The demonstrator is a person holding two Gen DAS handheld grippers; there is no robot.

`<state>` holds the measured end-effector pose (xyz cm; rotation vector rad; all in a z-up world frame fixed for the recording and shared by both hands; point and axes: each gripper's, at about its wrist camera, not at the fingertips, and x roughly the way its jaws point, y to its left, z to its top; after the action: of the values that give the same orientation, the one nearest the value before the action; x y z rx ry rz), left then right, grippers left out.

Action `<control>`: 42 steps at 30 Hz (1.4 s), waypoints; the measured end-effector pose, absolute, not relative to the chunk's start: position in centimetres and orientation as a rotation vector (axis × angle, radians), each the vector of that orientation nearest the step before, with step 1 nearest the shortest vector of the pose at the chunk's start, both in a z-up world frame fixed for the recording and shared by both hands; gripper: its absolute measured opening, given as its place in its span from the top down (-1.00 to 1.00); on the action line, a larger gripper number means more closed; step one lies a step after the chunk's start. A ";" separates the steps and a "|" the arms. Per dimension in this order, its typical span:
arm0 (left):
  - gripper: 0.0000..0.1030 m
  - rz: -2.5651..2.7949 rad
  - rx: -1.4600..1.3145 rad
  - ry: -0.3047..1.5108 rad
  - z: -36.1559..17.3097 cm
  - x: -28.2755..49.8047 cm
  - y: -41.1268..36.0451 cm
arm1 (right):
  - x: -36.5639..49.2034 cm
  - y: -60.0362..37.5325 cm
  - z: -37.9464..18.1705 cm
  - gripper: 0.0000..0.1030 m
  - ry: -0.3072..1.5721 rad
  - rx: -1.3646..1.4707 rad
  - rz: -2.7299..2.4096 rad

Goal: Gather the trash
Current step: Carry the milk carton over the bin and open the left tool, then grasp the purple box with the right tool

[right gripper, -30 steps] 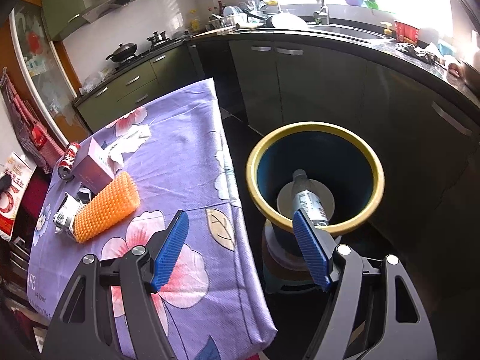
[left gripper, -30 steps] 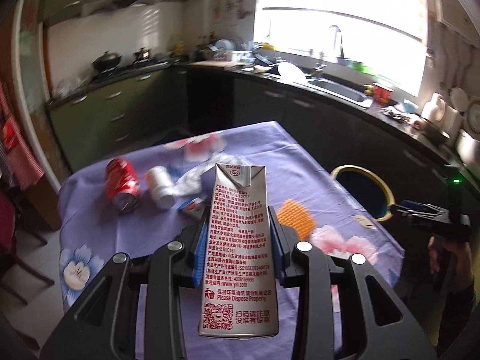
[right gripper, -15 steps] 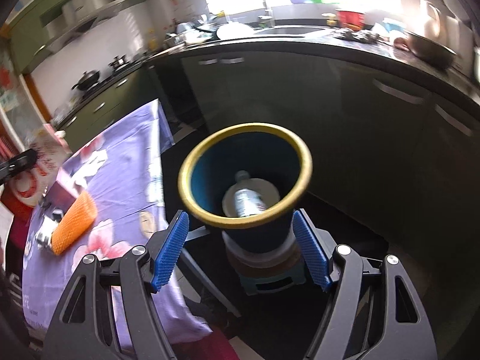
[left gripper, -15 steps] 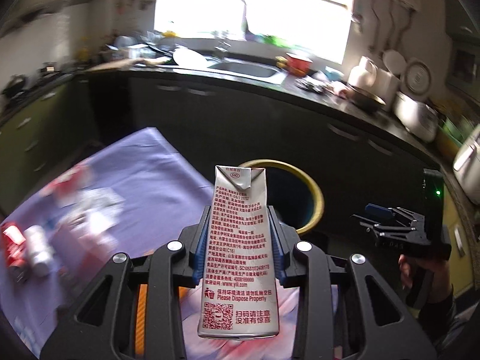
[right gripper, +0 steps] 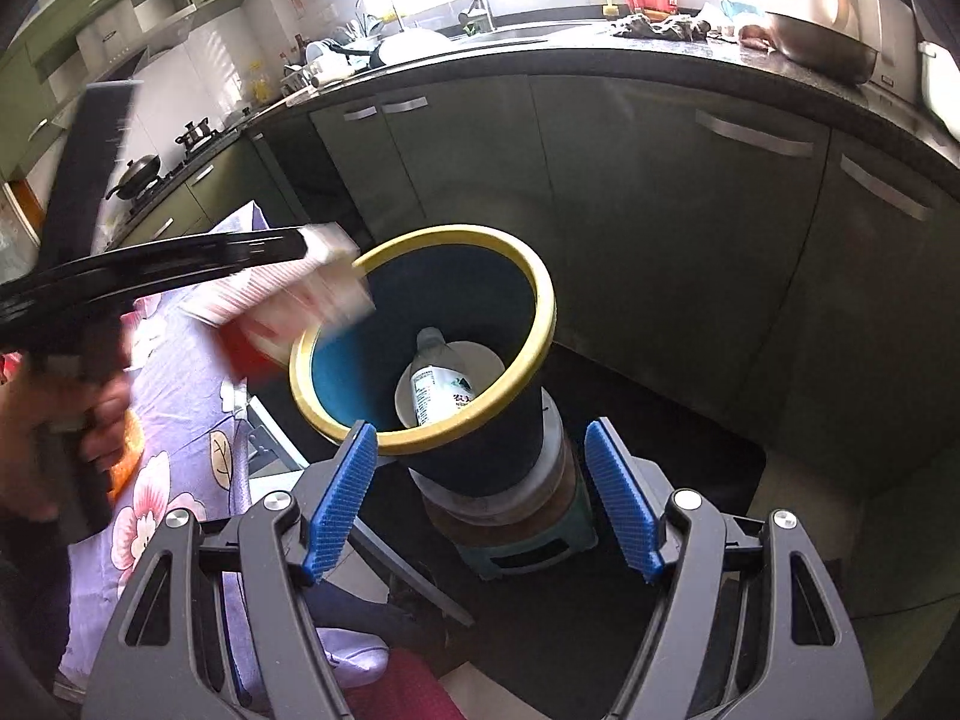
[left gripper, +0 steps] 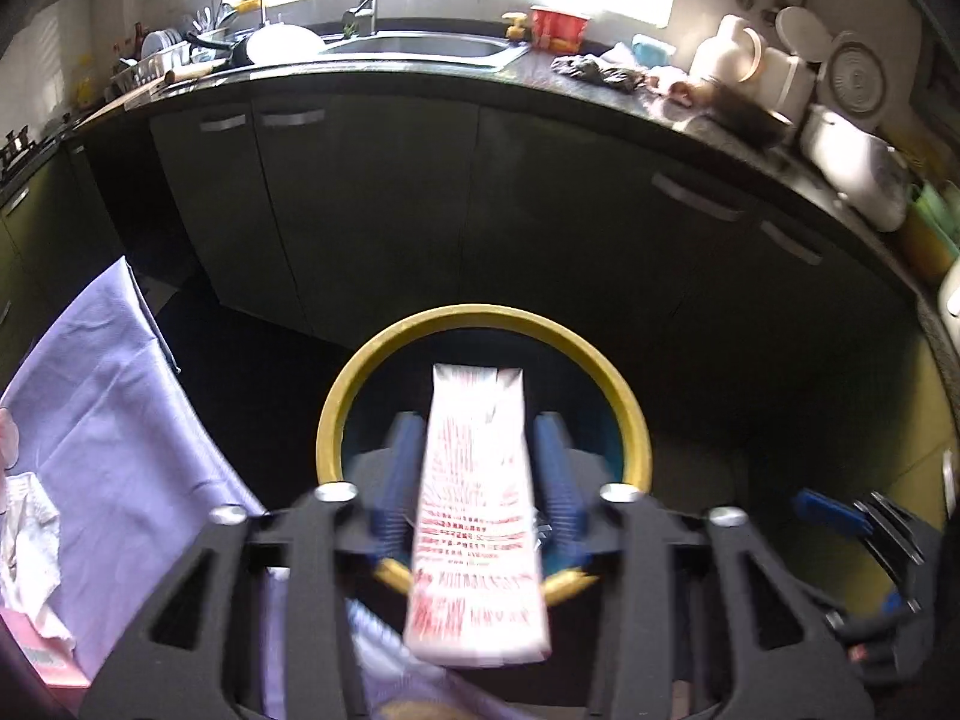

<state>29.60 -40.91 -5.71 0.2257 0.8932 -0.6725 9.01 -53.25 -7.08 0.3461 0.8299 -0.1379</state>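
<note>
My left gripper (left gripper: 477,468) holds a white milk carton with red print (left gripper: 477,510) over the near rim of the dark blue trash bin with a yellow rim (left gripper: 420,327). The carton is blurred and a thin gap shows between it and the blue pads, so I cannot tell whether the grip still holds. In the right wrist view the carton (right gripper: 300,300) hangs at the bin's (right gripper: 528,276) left rim. A plastic bottle (right gripper: 441,384) lies inside the bin. My right gripper (right gripper: 486,501) is open and empty, just in front of the bin.
The table with its purple flowered cloth (left gripper: 102,420) stands left of the bin, with crumpled paper (left gripper: 24,516) on it. Dark kitchen cabinets (left gripper: 480,210) and a cluttered counter with a sink (left gripper: 420,45) curve behind. The bin sits on a small stool (right gripper: 528,540).
My left gripper has swung right from the table to above the bin, carrying the carton, which now looks blurred. My right gripper has stayed open by the bin.
</note>
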 end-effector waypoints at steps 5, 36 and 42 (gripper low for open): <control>-0.26 -0.657 0.159 0.846 -4.1 28.6 -38.8 | 8.7 -52.8 -6.6 -0.39 0.824 0.341 -0.142; -0.68 -0.146 -0.068 0.617 0.8 11.6 -0.2 | 14.8 -32.5 -4.1 -0.42 0.880 0.072 0.147; -0.71 -0.053 -0.086 0.625 0.0 11.0 3.9 | 16.8 -25.4 -4.4 -0.44 0.911 0.014 0.331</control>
<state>10.99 3.89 0.02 -0.0859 0.6250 -0.0531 16.83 -25.45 -4.40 0.0136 0.9114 0.3310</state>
